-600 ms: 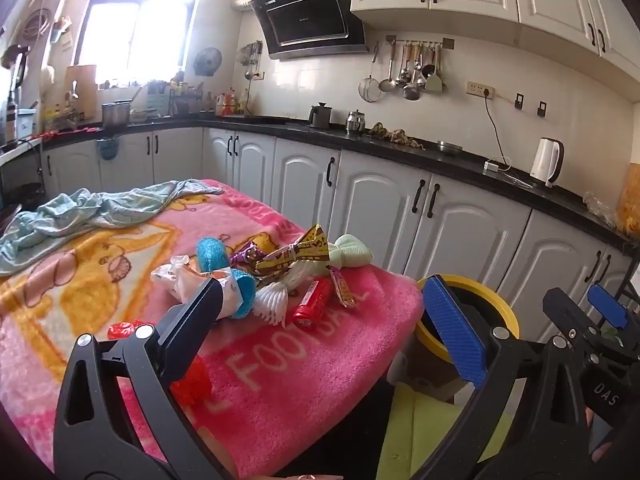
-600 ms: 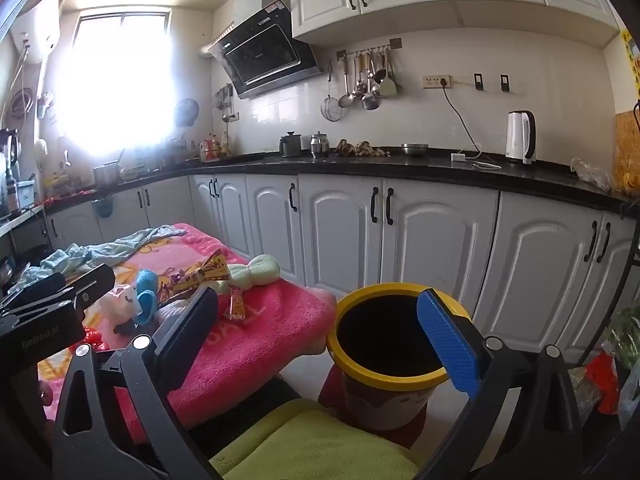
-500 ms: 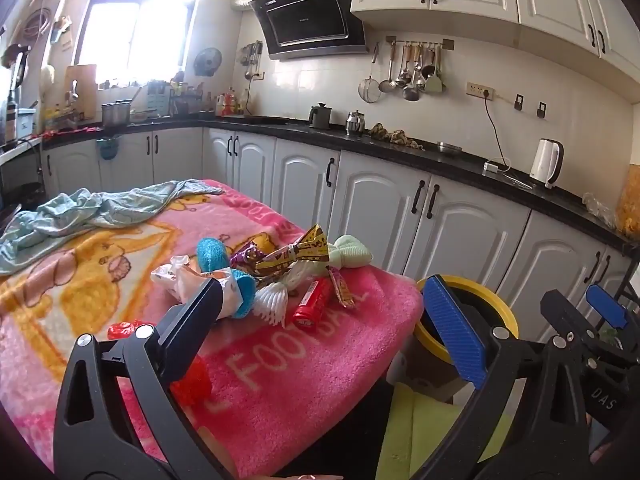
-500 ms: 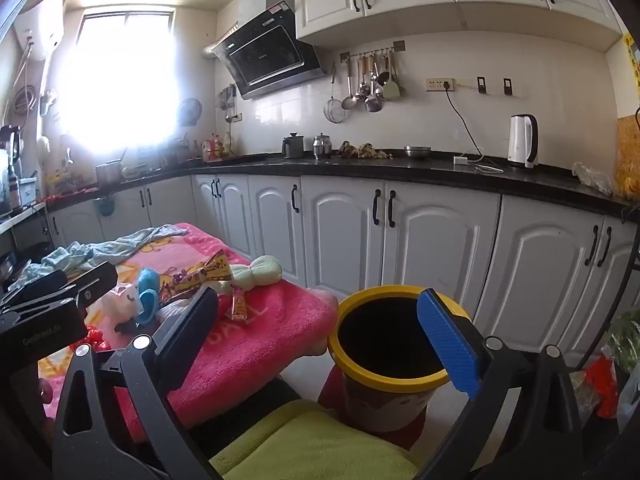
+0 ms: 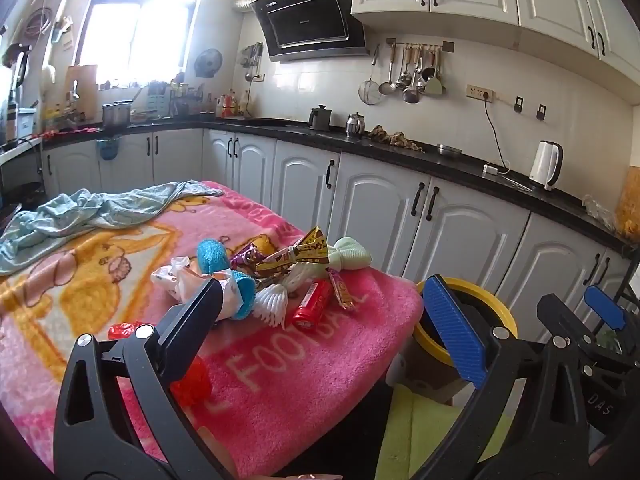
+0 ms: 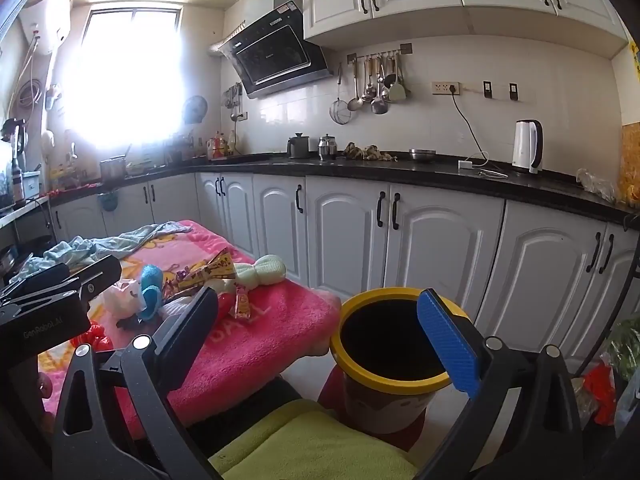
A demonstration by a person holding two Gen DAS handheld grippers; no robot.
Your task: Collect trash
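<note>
We hold both claws wide open, empty | wrappers by bench's right edge, ahead of left claw | bin under right claw

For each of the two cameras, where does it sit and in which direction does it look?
Left wrist: sits on the left claw, looks over the pink blanket at the wrapper pile; its own open fingers and the right claw show.
Right wrist: sits on the right claw, looks down toward the yellow-rimmed bin; its own open fingers and the left claw show.
Shared: blanket, pile, bin, kettle.
</note>
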